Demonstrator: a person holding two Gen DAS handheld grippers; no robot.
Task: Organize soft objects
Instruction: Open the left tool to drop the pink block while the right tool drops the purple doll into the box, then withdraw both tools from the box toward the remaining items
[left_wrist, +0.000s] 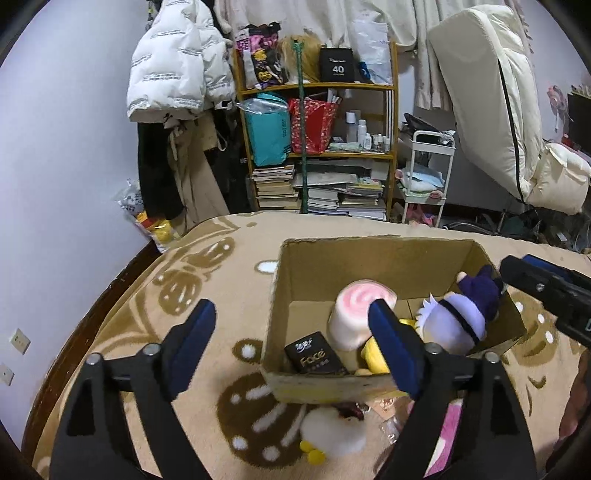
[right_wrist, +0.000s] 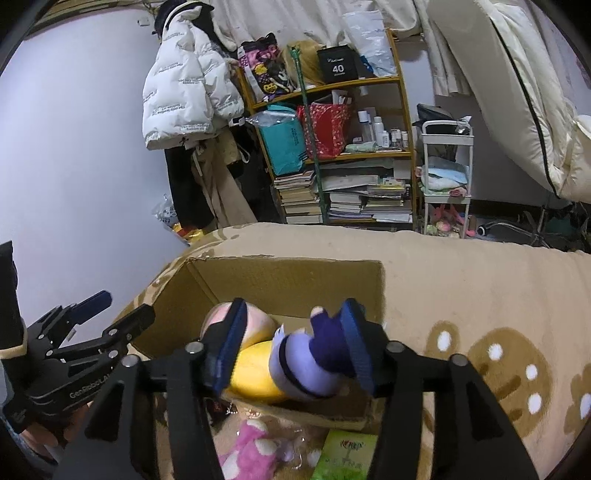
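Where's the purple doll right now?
The purple doll lies inside the cardboard box, at its right side, next to the yellow plush and pink roll. The open right gripper straddles it.

Brown cardboard box (left_wrist: 369, 266) on a tan blanket (left_wrist: 229, 258) covered in darker brown blobs with white dots. In the box: a roll (left_wrist: 360, 314) that's white with a pink swirl on the end, something yellow (right_wrist: 255, 373), a black pack (left_wrist: 314, 354) with white lettering, and a doll (left_wrist: 458, 314) in lavender and dark purple. Both grippers, left (left_wrist: 291, 339) and right (right_wrist: 295, 347), are black with blue pads. White fluffy toy (left_wrist: 332, 432) with yellow feet outside the box, plus a pink one (right_wrist: 247, 446) with white spots.
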